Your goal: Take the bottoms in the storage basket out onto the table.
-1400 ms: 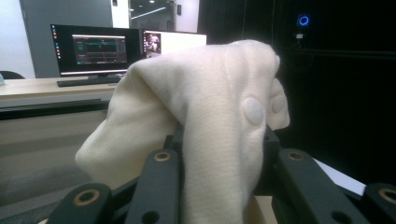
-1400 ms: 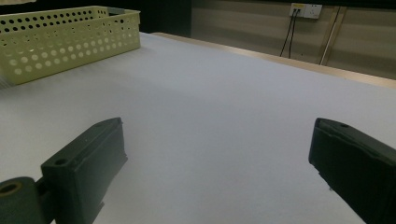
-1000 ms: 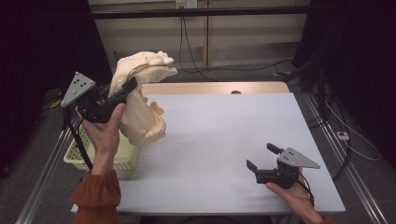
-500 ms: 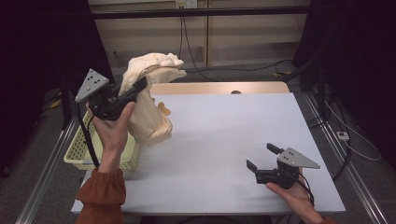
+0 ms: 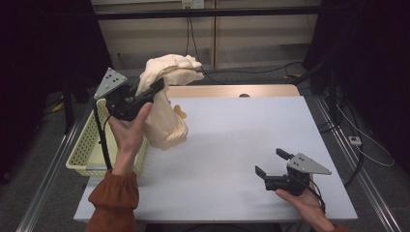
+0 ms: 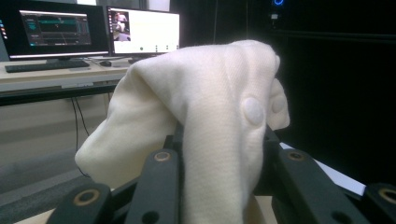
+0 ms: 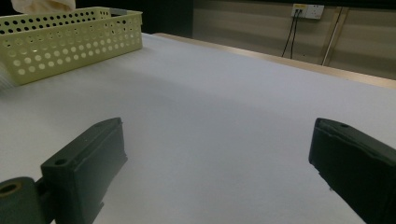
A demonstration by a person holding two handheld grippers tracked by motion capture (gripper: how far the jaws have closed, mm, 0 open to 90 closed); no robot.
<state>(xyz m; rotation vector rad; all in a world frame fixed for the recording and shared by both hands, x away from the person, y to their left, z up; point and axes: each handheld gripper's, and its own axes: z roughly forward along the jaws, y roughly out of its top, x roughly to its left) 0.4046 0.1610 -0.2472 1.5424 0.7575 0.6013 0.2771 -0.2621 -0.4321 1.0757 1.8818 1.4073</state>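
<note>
The left gripper, clamped on the cream cloth, has moved right and up since the earlier frames, carrying the cloth from over the basket toward upper centre-left, above the table. The right gripper, lower right, is unmoved, jaws apart and empty.

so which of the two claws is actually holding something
The left claw, raised beside the yellow basket, is shut on the cream garment, which drapes over its jaws. The right claw sits low over the white table, jaws apart and empty.
</note>
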